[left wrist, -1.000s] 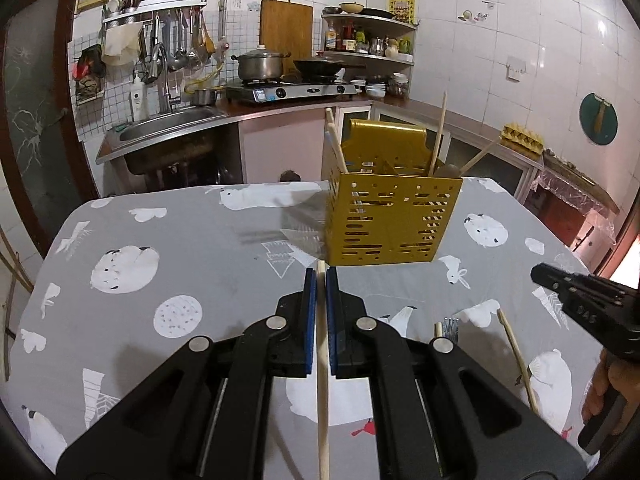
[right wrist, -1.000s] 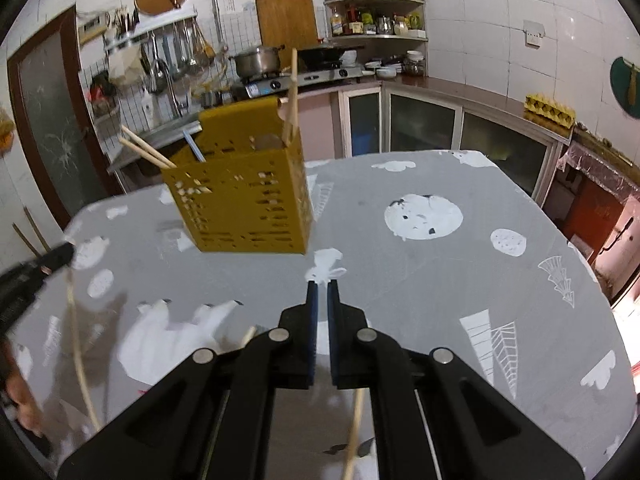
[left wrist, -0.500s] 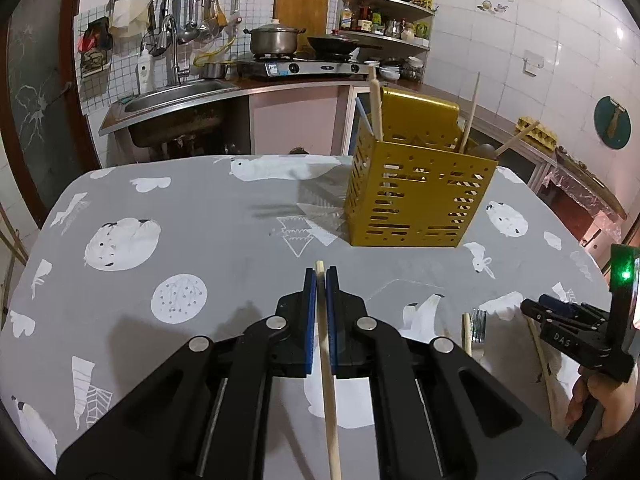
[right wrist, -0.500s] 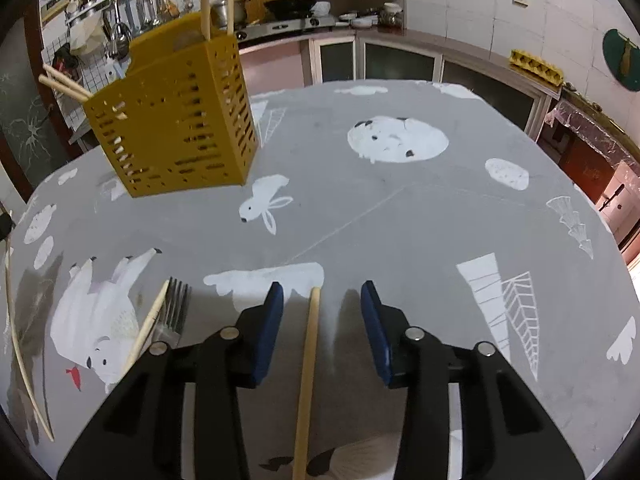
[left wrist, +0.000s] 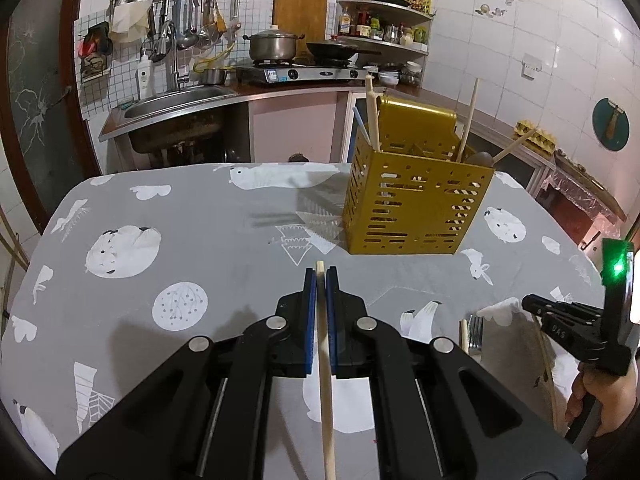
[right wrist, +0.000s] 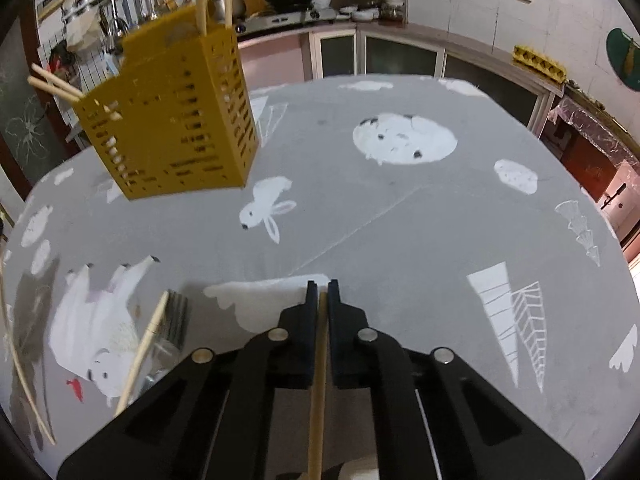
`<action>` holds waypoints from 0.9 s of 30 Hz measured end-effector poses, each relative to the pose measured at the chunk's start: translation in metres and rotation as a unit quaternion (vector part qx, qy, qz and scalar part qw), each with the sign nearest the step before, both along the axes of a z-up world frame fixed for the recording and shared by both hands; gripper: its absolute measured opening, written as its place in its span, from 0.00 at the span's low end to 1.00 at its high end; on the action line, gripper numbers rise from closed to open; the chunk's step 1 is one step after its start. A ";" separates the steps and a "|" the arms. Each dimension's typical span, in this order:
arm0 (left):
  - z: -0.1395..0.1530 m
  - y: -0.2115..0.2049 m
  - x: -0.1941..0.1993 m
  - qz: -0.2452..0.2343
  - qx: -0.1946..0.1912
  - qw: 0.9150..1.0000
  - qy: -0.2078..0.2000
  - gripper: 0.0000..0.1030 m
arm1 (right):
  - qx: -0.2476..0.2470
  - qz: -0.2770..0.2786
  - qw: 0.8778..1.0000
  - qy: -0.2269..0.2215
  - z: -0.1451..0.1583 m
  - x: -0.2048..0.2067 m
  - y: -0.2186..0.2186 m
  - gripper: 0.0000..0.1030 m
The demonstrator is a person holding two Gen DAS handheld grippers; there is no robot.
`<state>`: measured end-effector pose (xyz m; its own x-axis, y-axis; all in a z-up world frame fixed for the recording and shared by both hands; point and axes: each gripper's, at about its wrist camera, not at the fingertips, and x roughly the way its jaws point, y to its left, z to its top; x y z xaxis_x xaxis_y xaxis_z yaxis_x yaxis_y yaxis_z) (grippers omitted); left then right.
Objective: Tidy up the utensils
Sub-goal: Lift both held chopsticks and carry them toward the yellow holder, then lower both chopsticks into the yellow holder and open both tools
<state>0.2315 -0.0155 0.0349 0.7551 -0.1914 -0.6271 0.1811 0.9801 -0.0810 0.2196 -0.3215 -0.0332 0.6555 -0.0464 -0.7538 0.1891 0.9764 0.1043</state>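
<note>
My left gripper [left wrist: 319, 280] is shut on a wooden chopstick [left wrist: 325, 380] and holds it above the table, short of the yellow slotted utensil holder [left wrist: 416, 208]. The holder has several chopsticks standing in it. My right gripper [right wrist: 318, 289] is shut on another wooden chopstick [right wrist: 317, 392] low over the table; it also shows at the right of the left wrist view [left wrist: 532, 304]. The holder [right wrist: 172, 128] stands far left in the right wrist view. A fork [right wrist: 170, 332] and a chopstick [right wrist: 144, 348] lie on the cloth to the left.
The table has a grey cloth [left wrist: 200, 240] with white animal prints. Another thin chopstick [right wrist: 24, 376] lies near the table's left edge. A sink [left wrist: 176, 100], a stove with a pot [left wrist: 276, 46] and shelves stand behind the table.
My right gripper opened over a chopstick on the table and has now shut on it. My left gripper kept its chopstick, dipped slightly and rose again.
</note>
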 end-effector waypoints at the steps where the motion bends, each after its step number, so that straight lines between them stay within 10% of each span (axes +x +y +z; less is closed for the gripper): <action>1: 0.002 0.000 -0.002 0.000 -0.002 1.000 -0.002 0.04 | 0.004 -0.001 1.000 -0.010 0.005 -0.003 -0.001 0.05; 27: 0.052 0.003 -0.033 -0.002 -0.039 0.993 -0.112 0.03 | -0.020 -0.005 0.960 -0.278 0.127 -0.064 0.016 0.05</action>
